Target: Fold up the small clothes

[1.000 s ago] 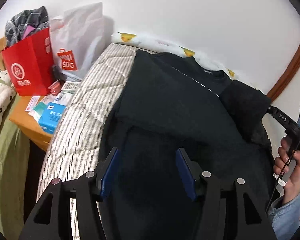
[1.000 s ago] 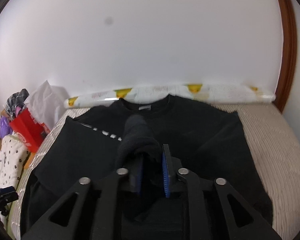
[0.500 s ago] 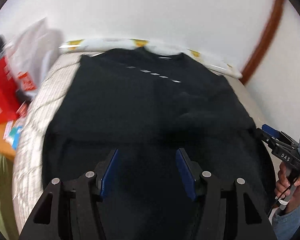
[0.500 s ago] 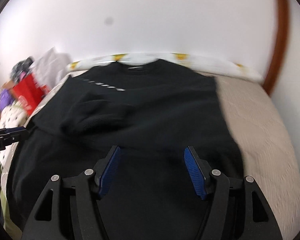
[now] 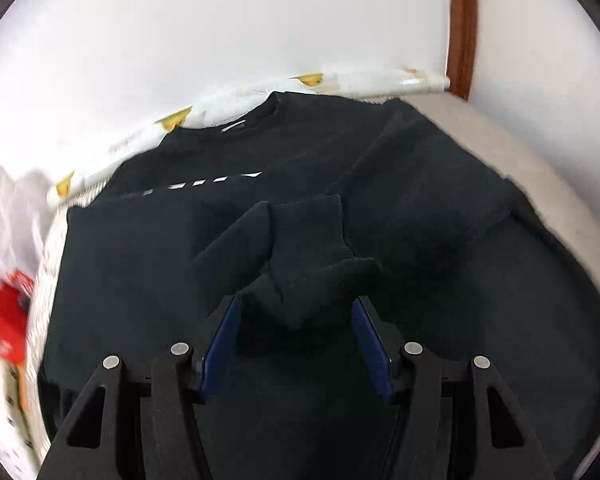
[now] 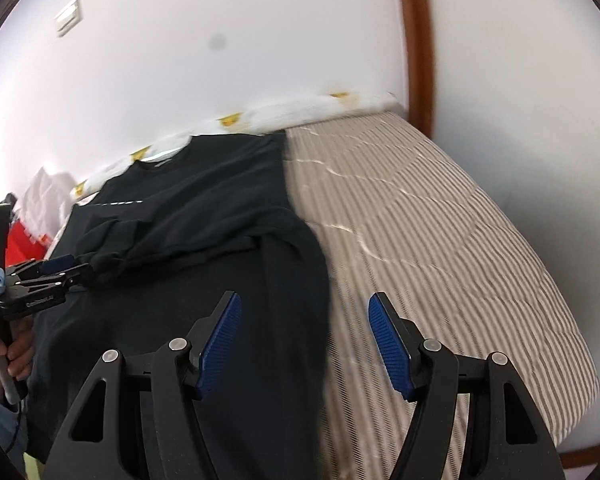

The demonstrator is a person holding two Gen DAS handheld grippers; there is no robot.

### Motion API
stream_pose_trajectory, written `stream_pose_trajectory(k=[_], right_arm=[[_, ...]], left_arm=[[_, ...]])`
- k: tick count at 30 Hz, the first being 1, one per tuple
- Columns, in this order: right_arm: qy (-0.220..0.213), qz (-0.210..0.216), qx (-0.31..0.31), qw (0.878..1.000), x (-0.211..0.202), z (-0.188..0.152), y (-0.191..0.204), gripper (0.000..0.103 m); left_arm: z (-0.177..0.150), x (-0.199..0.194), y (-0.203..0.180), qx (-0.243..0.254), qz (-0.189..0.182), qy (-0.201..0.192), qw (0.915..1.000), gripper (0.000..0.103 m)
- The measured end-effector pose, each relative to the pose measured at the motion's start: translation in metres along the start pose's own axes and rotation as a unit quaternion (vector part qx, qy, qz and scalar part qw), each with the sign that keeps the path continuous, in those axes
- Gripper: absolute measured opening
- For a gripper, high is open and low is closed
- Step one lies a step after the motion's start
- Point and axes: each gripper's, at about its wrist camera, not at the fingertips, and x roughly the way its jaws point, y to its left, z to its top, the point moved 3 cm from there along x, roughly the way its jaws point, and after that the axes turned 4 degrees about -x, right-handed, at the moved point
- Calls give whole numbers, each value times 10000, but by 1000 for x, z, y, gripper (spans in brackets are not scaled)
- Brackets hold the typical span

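Observation:
A black sweatshirt point(image 5: 400, 200) lies flat on the striped bed, collar toward the wall, both sleeves folded in across its chest. The two sleeve cuffs point(image 5: 312, 248) meet in the middle. My left gripper point(image 5: 294, 308) is open right at them, and the tip of one cuff lies between its blue pads without being pressed. The right wrist view shows the left gripper point(image 6: 80, 268) from the side, at the cuffs point(image 6: 104, 260). My right gripper point(image 6: 304, 304) stands open over the sweatshirt's point(image 6: 220, 208) right edge, nothing between its pads.
The striped bed cover point(image 6: 440, 240) lies bare to the right of the sweatshirt. A rolled white mat with yellow prints point(image 5: 340, 80) runs along the wall. A red bag point(image 5: 0, 320) and a white bag point(image 5: 8, 208) stand left of the bed. A brown door frame point(image 6: 416, 40) rises at the right.
The right gripper let go of the sleeve cuff, opened wide and moved to the sweatshirt's right edge. The left gripper swung from the left side to the middle, up to the cuffs.

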Motion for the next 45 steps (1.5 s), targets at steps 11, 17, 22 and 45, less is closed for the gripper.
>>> stream_pose_trajectory(k=[11, 17, 22, 45], right_arm=[[180, -171, 109, 9996, 9, -16, -12, 65], [165, -122, -223, 9995, 15, -8, 13, 65], [215, 41, -404, 9989, 23, 0, 40, 65], [416, -182, -992, 9940, 50, 7, 98, 65]], left_arm=[[11, 12, 3, -39, 5, -139, 9999, 10], [22, -20, 65, -957, -22, -559, 9938, 9], [2, -28, 133, -1772, 127, -581, 9824, 10], [-49, 28, 209, -2575, -214, 370, 9653, 52]])
